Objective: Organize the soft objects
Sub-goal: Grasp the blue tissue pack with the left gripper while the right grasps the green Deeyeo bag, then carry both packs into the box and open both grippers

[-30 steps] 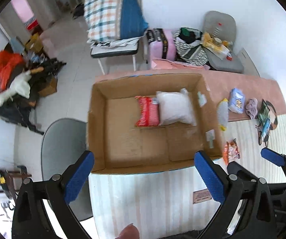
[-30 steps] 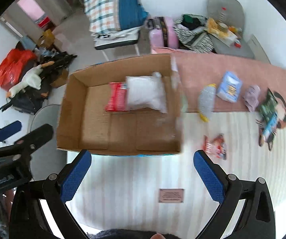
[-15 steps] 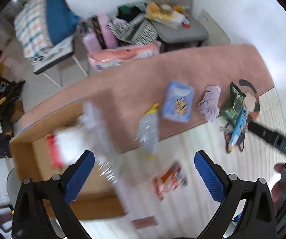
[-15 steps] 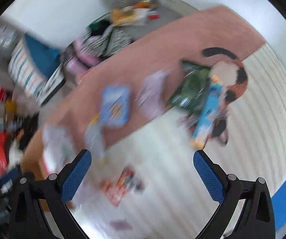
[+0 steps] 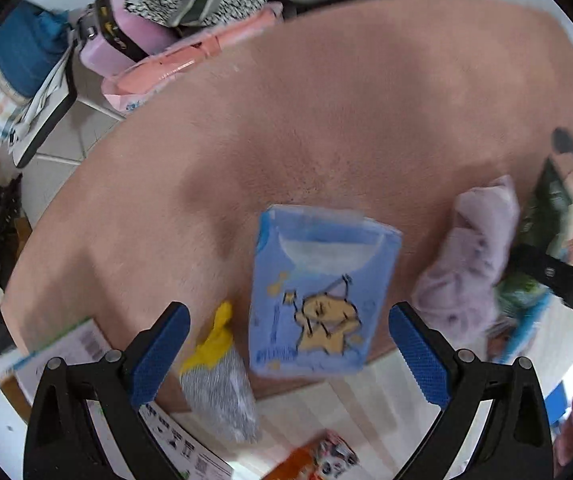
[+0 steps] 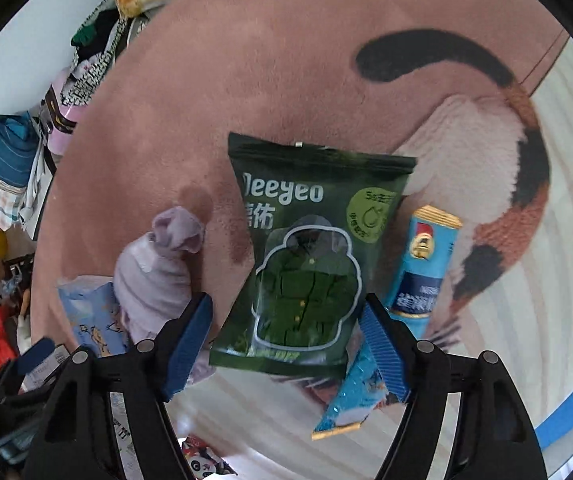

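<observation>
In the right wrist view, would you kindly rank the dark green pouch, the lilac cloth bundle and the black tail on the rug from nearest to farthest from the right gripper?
1. The dark green pouch, lying between the fingers of the right gripper.
2. The lilac cloth bundle, just outside the left finger.
3. The black tail on the rug, far off at upper right.

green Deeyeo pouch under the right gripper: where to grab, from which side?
Judging by its pose, pinch the green Deeyeo pouch across its lower half, coming straight down: it lies flat, and the open right hand-held gripper already straddles that end, clear of the lilac cloth.
</observation>
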Demonstrator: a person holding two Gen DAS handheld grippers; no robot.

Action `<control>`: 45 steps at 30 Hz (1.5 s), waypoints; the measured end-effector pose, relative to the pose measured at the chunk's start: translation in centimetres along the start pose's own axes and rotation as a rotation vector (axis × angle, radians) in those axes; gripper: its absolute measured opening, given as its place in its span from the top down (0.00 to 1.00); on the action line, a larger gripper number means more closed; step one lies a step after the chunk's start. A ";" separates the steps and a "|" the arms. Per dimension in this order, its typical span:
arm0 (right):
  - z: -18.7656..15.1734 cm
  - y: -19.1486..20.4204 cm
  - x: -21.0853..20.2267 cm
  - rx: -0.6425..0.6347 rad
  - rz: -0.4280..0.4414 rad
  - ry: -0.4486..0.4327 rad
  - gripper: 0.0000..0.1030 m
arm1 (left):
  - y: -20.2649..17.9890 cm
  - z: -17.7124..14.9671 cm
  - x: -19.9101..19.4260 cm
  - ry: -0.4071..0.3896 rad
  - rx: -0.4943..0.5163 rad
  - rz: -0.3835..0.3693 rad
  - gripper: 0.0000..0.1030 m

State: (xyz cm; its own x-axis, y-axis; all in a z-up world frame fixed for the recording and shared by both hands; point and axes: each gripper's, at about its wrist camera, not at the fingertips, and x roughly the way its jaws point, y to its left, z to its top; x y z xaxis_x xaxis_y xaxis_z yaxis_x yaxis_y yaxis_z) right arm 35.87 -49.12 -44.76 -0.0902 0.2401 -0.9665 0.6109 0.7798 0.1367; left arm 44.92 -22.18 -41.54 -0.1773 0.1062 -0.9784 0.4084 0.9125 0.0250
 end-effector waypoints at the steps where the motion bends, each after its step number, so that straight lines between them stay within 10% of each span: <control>1: 0.2 0.0 0.3 -0.001 0.003 0.004 0.26 | -0.2 0.2 0.5 0.010 0.010 0.006 0.01; 8: 0.8 0.5 1.7 -0.035 -0.023 0.014 0.37 | -1.1 0.3 2.4 0.046 0.005 -0.029 0.01; 10: 0.8 1.0 1.7 -0.047 -0.042 0.003 0.48 | -0.9 0.0 2.5 0.048 -0.001 -0.029 0.36; 12: 0.7 1.4 1.3 -0.053 -0.047 -0.011 0.57 | -0.6 -0.3 2.5 0.051 -0.021 -0.049 0.46; 21: -2.2 3.8 -2.9 -0.142 -0.043 -0.093 0.65 | 2.4 -4.2 -2.2 -0.047 -0.105 -0.126 0.55; 34: -21.4 17.0 -11.5 -0.489 0.154 -0.161 0.65 | 14.6 -22.4 -14.2 -0.283 -0.312 -0.230 0.55; 45: -35.9 31.8 -3.0 -0.704 0.070 -0.047 0.66 | 29.8 -31.8 -9.8 -0.203 -0.514 -0.167 0.55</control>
State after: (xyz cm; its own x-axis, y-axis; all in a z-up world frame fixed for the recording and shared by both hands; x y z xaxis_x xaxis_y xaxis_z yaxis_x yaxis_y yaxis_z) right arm 27.27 -4.30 -29.72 -0.0255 0.2907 -0.9565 -0.0414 0.9556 0.2916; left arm 30.37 16.49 -24.72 -0.0058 -0.0880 -0.9961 -0.1067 0.9905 -0.0869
